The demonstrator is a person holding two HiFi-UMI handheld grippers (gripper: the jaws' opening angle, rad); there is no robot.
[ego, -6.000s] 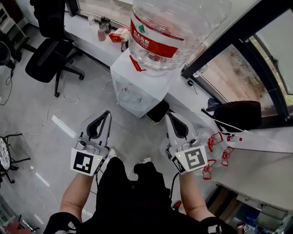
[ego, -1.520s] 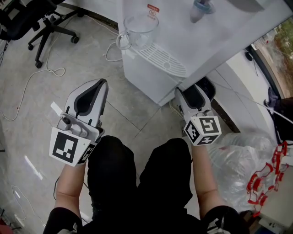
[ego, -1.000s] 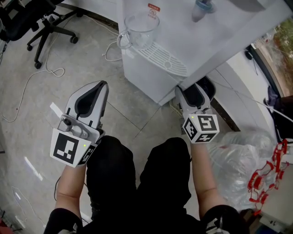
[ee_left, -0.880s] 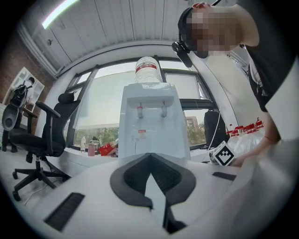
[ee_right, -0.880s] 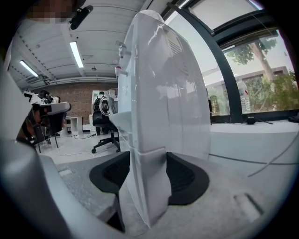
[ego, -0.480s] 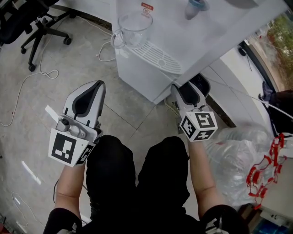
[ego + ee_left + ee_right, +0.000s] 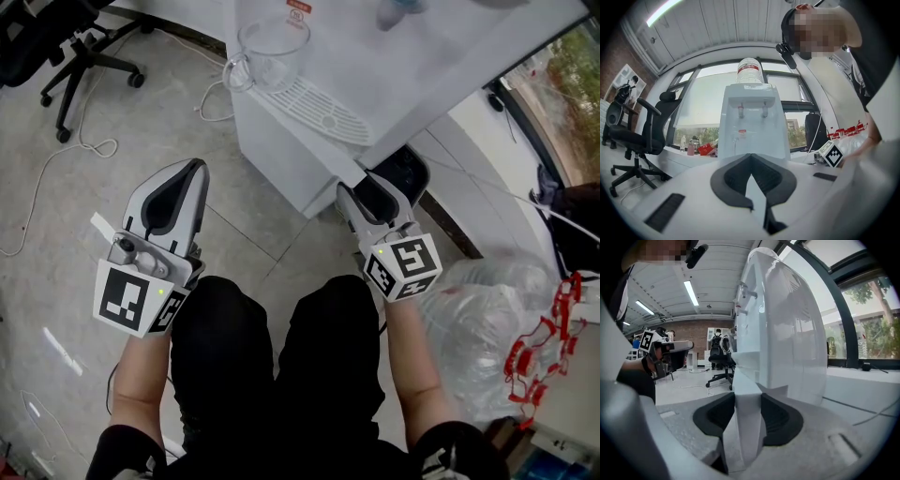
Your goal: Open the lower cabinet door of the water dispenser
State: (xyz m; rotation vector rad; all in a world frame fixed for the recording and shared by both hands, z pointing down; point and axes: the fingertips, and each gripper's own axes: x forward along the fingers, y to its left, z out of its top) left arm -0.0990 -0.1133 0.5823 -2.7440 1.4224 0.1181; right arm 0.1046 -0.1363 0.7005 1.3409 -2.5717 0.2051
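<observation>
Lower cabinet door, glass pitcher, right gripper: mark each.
lower cabinet door [image 7: 747,404]: right gripper view, edge between the jaws.
glass pitcher [image 7: 270,58]: head view, clear wall.
right gripper [image 7: 364,187]: head view, between fingertips.

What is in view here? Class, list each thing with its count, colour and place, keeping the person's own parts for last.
water dispenser: one, white, ahead of the person
lower cabinet door: one, white, edge between the right tool's pads
water bottle: one, clear, atop the dispenser
jug: one, clear, on the drip tray
drip tray: one, white, dispenser front
office chair: one, black, far left
cable: one, white, on the floor at left
plastic bag: one, clear, floor at right
left tool: one, white and black, shut, empty, left of the dispenser
right tool: one, white and black, jaws have just been closing, gripping the door edge
legs: two, black trousers, bottom middle
</observation>
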